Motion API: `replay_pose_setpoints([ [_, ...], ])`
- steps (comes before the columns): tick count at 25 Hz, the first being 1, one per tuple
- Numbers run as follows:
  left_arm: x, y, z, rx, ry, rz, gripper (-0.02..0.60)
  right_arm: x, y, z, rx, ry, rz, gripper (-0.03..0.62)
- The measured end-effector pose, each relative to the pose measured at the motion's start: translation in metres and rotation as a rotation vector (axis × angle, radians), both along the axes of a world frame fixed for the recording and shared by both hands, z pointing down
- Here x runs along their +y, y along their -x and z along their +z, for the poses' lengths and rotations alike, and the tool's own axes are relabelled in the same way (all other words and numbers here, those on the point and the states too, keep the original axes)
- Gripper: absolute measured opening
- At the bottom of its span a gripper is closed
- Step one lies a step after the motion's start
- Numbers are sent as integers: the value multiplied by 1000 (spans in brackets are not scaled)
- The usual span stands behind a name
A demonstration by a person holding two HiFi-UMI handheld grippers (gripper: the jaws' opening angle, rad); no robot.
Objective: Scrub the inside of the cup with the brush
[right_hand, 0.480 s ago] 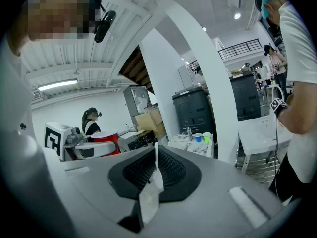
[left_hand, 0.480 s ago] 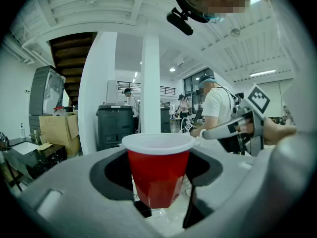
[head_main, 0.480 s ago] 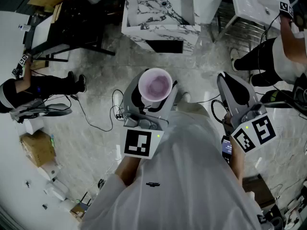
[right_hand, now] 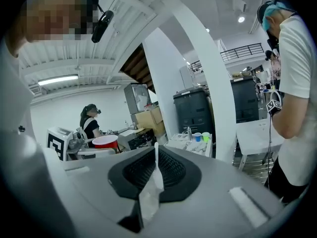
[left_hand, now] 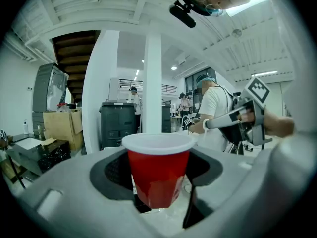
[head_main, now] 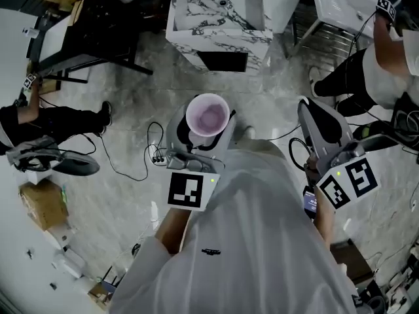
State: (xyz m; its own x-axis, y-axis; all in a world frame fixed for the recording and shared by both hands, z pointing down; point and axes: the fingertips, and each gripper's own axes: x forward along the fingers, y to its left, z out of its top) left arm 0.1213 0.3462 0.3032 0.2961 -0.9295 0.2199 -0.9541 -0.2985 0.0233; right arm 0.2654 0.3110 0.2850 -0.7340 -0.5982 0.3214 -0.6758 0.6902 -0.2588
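Head view looks down on you standing over a pale stone floor point(head_main: 124, 103), with tongs in each hand. Your left tongs point(head_main: 201, 141) are closed round the cup point(head_main: 207, 116), gripping it low on its sides. You hold it upright in front of you, above the floor, its mouth open to the camera and its inside a washed-out pink. From the left gripper view the cup is red with a white rim, sitting square between the two grey jaws, which press its wall on either side.

Your right tongs point(head_main: 313, 120) are off to your right, well apart from the cup, pointing away from you. In the right gripper view their jaws are drawn together on the brush point(right_hand: 154, 175). Only a thin white stem stands up out of the narrow gap between them, and you cannot make out its bristles. That same view catches the cup far off to the left, not touching the brush.

Ahead of you stands a marble-patterned table point(head_main: 196, 8), and a black cable point(head_main: 127, 165) trails over the floor to your left.
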Motion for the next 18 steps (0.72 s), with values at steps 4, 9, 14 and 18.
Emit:
replay_pose_setpoints([
  [4,5,2,-1,0,-4,-5,299,5,0,-4,-10,0,5,23],
  [9,3,0,-4,-36,-25,-6,299,3,-1,-7,0,-14,-10,23],
  [14,-6,3,-5,-25,-11,-16,299,-10,3,-15,2,-27,-18,23],
  [18,-18,7,-2,-27,9,-16,299,-24,12,-20,1,-33,-31,23],
])
